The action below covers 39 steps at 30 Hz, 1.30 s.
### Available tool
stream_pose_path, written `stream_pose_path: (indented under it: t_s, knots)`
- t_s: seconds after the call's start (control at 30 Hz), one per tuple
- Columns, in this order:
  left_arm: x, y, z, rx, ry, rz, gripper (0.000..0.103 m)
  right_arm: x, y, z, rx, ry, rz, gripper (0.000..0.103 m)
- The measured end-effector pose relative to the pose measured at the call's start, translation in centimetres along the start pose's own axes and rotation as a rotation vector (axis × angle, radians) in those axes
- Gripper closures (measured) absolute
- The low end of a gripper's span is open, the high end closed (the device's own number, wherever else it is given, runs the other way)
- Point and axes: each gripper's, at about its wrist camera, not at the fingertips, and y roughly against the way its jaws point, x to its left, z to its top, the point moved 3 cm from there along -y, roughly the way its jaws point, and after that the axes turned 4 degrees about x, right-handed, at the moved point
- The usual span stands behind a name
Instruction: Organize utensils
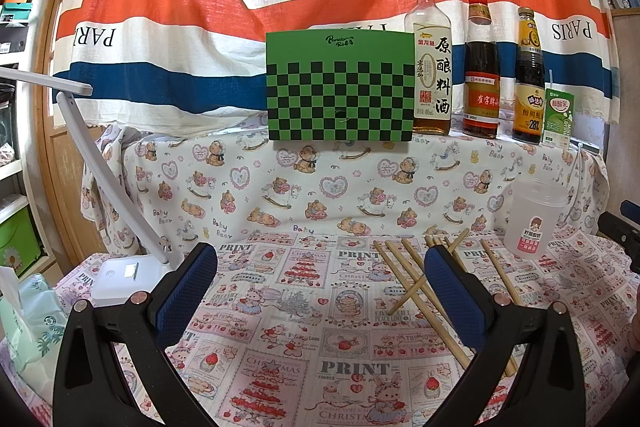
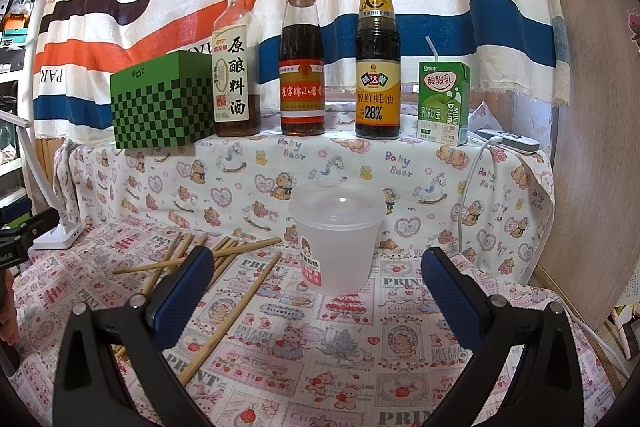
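Several bamboo chopsticks (image 2: 224, 259) lie scattered and crossed on the patterned tabletop (image 2: 340, 359), none yet gathered — the sorting job appears barely begun. A translucent plastic cup (image 2: 336, 247) with a cartoon sticker stands upright just right of the pile, toward the back edge of the tabletop, and looks empty as far as its frosted wall lets one tell; it is the likely holder for the sticks. One chopstick (image 2: 234, 315) lies apart from the heap, slanting toward the cup's base without clearly touching it.

Both sets of tongs are released and hold nothing. The left tongs (image 1: 320, 291) hover over the near middle of the tabletop with their blue pads spread wide, the chopsticks (image 1: 416, 279) running under and behind the right-side pad. The right tongs (image 2: 316, 291) are likewise spread wide and face the cup, which sits between the pads but farther back, untouched.

Behind, on a raised ledge draped in a bear-print cloth (image 2: 248, 171), stand a green checkered box (image 2: 160, 103), three sauce bottles (image 2: 300, 67) and a small drink carton (image 2: 442, 103) — bystanders to the work. A white desk lamp (image 1: 116, 275) occupies the left edge of the tabletop.

What remains, judging by the layout: every stick must still be picked up and dropped into the cup. The crossed ones may shift their neighbours when lifted.
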Motion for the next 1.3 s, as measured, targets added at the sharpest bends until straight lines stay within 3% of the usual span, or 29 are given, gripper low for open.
stream_pose_path:
  t_s: [1.3]
  knots:
    - [0.16,-0.09,-0.01,0.0,-0.001,-0.001,0.0,0.07,0.26,0.02,-0.006,0.009,-0.023,0.0]
